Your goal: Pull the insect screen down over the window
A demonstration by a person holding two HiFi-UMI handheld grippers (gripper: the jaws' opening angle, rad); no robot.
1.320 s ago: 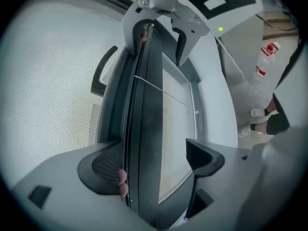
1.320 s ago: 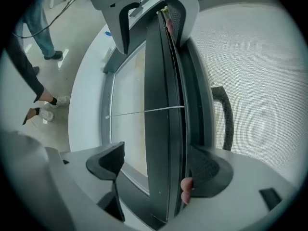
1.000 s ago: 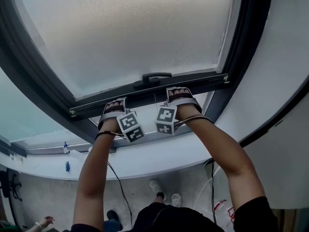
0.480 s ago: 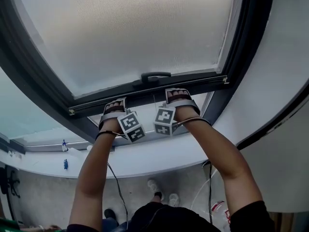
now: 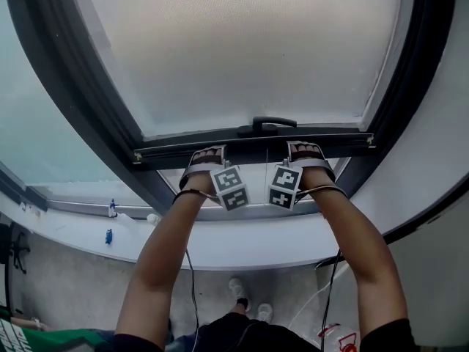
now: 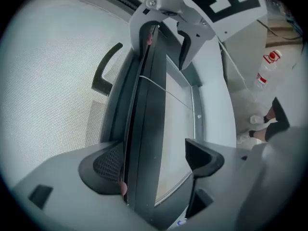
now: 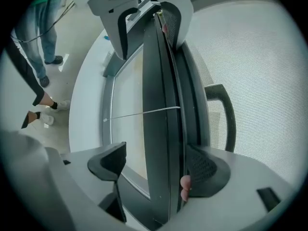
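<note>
1. Insect screen (image 5: pixel 242 57): pale mesh filling the upper part of the window, inside the dark window frame (image 5: pixel 80 72). Its lower edge stops short of the white sill (image 5: pixel 88 233); bare glass shows between the two.

2. Bottom bar (image 5: pixel 253 144): a dark rail along the screen's lower edge, running across in front of you. A curved dark handle (image 5: pixel 267 125) sits on its mesh side, between your two grippers.

3. Left gripper (image 5: pixel 207 157): you hold it over the bar, left of the handle, marker cube (image 5: pixel 230 188) facing you. In the left gripper view the jaws of the left gripper (image 6: pixel 154 160) stand apart and straddle the bar (image 6: pixel 144 143). The mesh-side pad lies against it, and the other jaw hangs clear over the glass. It is hooked on, not clamped.

4. Right gripper (image 5: pixel 304 152): right of the handle, with its cube (image 5: pixel 284 186) beside the left one. The right gripper view shows the same hold by the right gripper (image 7: pixel 156 166). The jaws are apart, with the mesh-side pad on the bar (image 7: pixel 161 129), just beside the handle (image 7: pixel 226 114), and the other jaw off it.

5. Thin pale cord (image 7: pixel 139 113): it runs from the bar across the glass toward the sill.

6. Plastic bottle (image 6: pixel 267 69): red cap, on the floor below.

7. Your shoes (image 5: pixel 245 299): on the floor under the sill.
</note>
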